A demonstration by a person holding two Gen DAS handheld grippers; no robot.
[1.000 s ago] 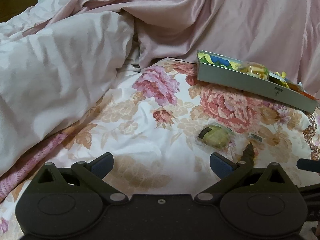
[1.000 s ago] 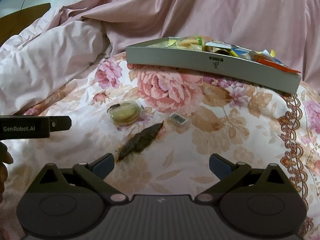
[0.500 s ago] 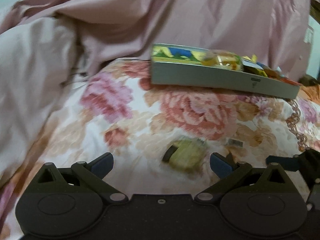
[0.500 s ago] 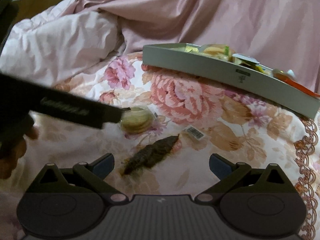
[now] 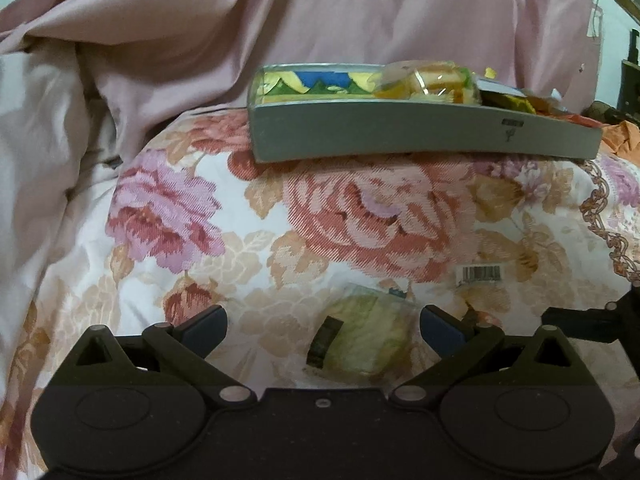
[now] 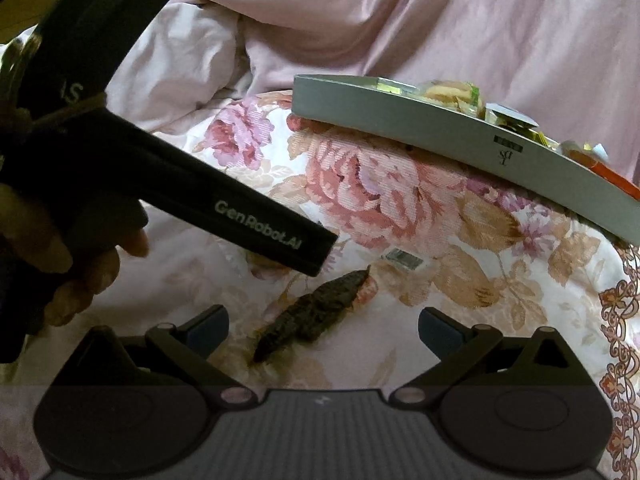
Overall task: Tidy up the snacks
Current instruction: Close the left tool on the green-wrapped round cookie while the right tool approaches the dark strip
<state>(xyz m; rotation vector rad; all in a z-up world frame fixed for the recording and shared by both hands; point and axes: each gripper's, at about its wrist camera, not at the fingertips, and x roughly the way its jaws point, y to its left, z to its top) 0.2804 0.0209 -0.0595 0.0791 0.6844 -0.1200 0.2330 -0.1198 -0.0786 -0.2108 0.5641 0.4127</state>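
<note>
Snacks lie loose on the floral cover in front of me, and more fill the grey tray further back. My left gripper has its jaws spread wide with nothing held; a wrapped green cake lies on the cover between its fingers, nearer the right one, and I cannot tell whether either touches it. My right gripper is just as wide open and empty, with a dark brown snack lying slantwise between its fingers, untouched. Just beyond, a small clear packet shows a barcode label; its digits are too small for me to read. Seen from the right wrist, the left gripper's black body crosses the frame, printed "GenRobot.AI" in pale letters, with my hand round its grip. The tray's front wall carries a small dark mark and a thin logo I cannot read. Inside it a blue, yellow and green pack sits at the left end, a clear bag of orange rounds beside it. Pink bedding is heaped behind.
</note>
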